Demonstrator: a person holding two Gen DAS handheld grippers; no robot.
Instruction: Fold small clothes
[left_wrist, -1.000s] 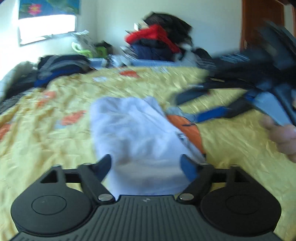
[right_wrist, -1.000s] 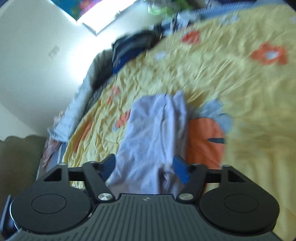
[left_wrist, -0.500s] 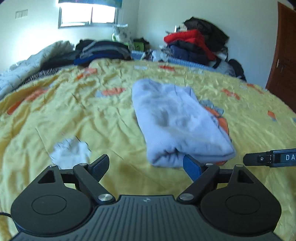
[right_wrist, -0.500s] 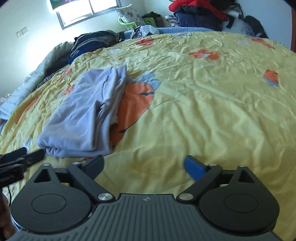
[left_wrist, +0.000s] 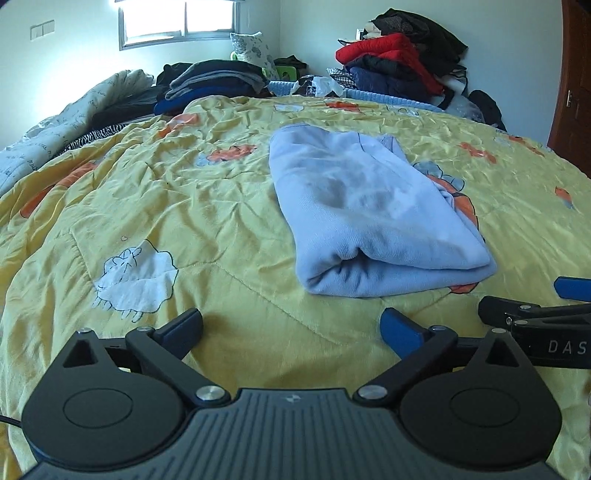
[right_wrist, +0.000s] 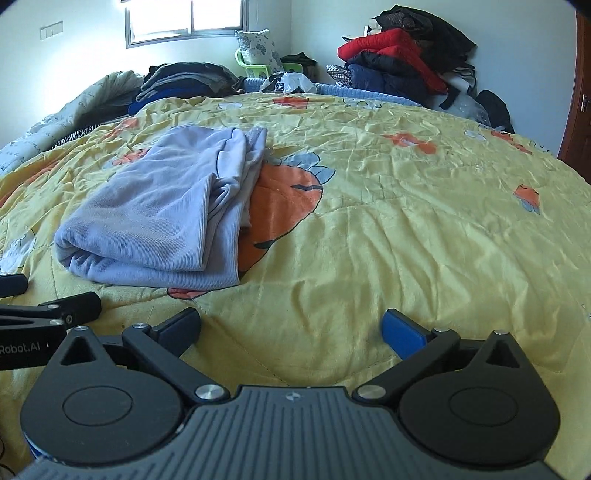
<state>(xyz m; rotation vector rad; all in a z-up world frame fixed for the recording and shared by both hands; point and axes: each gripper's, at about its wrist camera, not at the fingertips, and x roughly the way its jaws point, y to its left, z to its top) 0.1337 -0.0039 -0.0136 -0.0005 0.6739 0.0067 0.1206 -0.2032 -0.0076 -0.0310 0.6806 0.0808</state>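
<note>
The left gripper (left_wrist: 291, 326) is opening its jaws over bare quilt, nothing between them; the right gripper (right_wrist: 291, 326) stands spread wide, equally empty. One folded pale-blue garment (left_wrist: 364, 218) lies just ahead of both on the yellow quilt (right_wrist: 424, 229), apart from the fingers, its rolled edge nearest. The quilt carries orange and white prints and covers the bed. Beyond it sit two clothes piles: a dark stack (left_wrist: 210, 83) under the window (left_wrist: 177, 18), a red-and-black heap (right_wrist: 399, 55) in the corner. A wooden door (left_wrist: 570, 103) is cut off at right. The heaps' single items are hard to separate
</note>
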